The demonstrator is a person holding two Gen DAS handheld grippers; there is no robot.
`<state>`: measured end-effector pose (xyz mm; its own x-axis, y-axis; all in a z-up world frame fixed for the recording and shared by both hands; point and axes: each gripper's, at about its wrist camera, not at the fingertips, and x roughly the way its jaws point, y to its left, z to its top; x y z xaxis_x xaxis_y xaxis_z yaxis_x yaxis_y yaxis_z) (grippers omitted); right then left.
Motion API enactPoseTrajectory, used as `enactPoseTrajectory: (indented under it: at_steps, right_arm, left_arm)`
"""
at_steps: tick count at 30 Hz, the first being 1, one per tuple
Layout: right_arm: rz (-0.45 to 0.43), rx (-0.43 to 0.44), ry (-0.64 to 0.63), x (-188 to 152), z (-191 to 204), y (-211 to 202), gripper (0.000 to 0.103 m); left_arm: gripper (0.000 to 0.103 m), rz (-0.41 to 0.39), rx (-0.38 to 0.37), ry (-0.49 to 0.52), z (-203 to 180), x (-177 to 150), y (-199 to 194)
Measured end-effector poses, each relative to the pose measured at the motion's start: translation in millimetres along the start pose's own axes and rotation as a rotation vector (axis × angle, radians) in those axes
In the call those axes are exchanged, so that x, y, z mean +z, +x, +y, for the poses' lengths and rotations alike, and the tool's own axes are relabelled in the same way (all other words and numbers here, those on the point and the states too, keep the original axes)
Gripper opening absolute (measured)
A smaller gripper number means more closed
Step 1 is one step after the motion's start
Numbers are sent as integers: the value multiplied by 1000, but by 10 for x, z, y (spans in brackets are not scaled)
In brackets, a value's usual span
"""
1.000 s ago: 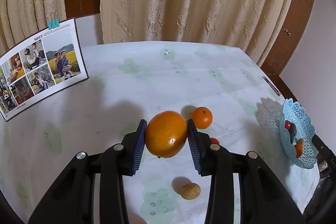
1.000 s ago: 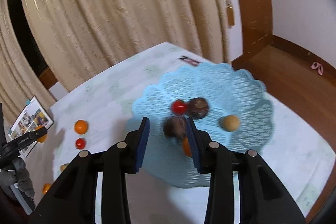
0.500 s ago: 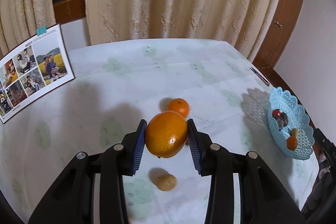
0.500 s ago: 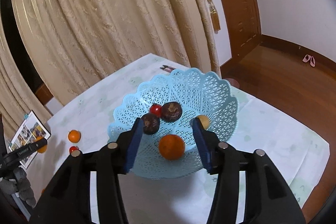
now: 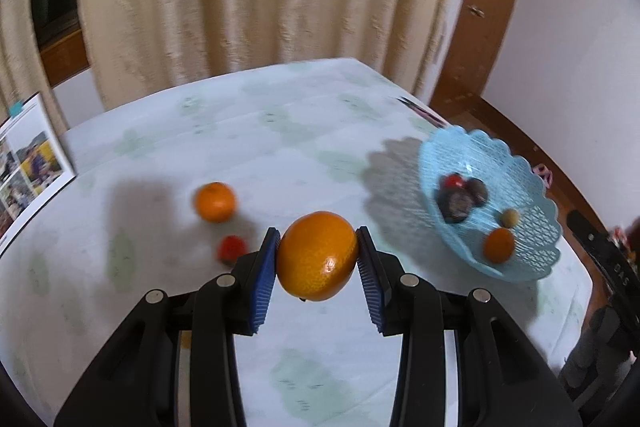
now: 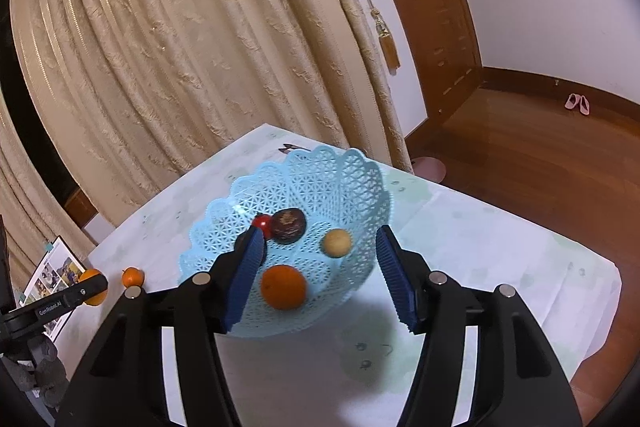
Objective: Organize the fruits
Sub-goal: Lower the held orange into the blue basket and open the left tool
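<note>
Large orange [image 5: 317,255]: held clear of the table [image 5: 248,131], pinched between the blue ribbed pads of the left gripper [image 5: 318,269]. Contact is at the widest part of the fruit, one pad on each flank. Judged firm, rounded and moderately heavy, with a glossy rind that could roll or slip if pressure eases; a grip across the middle, as now, is the sound one.

Blue lattice basket [image 5: 532,195]: stands to the right of the held orange and a little farther off, well apart from it, near the right edge of the table. It contains a small orange [image 6: 283,286], a tan round fruit [image 6: 337,243], a dark round fruit [image 6: 288,225] and a red one [image 6: 262,222]. A second dark fruit shows in the left wrist view only.

Right gripper [image 6: 318,281]: its jaws have just been opening and now stand spread, nothing between them, hovering on the near side of the basket with the fruit lying beyond the pads.

Loose on the table, left of the held orange: a mandarin [image 5: 215,201] and a small red fruit [image 5: 232,247]. A photo card [image 5: 28,163] stands at the far left.
</note>
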<state>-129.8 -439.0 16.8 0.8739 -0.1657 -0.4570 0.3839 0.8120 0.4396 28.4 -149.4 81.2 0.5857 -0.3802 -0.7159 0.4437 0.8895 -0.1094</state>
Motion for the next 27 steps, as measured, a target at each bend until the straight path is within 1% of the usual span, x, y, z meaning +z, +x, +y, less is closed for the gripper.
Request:
enactPoseTrajectory:
  at_steps: [13, 19, 23, 24, 25, 26, 27]
  right_arm:
    - [-28, -25, 23, -24, -195, 0, 62]
    - [-28, -24, 37, -37, -251, 8, 63]
    - [-25, -21, 45, -47, -285, 21, 63]
    - [-25, -20, 47, -49, -288, 22, 65]
    - [-26, -20, 48, -50, -289, 15, 69]
    - [-30, -19, 50, -52, -289, 11, 69]
    - [-31, -19, 50, -52, -288, 8, 69]
  left_arm:
    - [39, 12, -104, 145, -892, 66, 161]
    - [39, 15, -131, 179, -1134, 78, 240]
    - [39, 14, -145, 189, -1231, 72, 279]
    - [41, 12, -147, 189, -1243, 72, 277]
    - [47, 9, -151, 187, -1245, 74, 274]
    - [52, 5, -156, 182, -1236, 79, 263]
    - [60, -1, -155, 178, -1227, 90, 253]
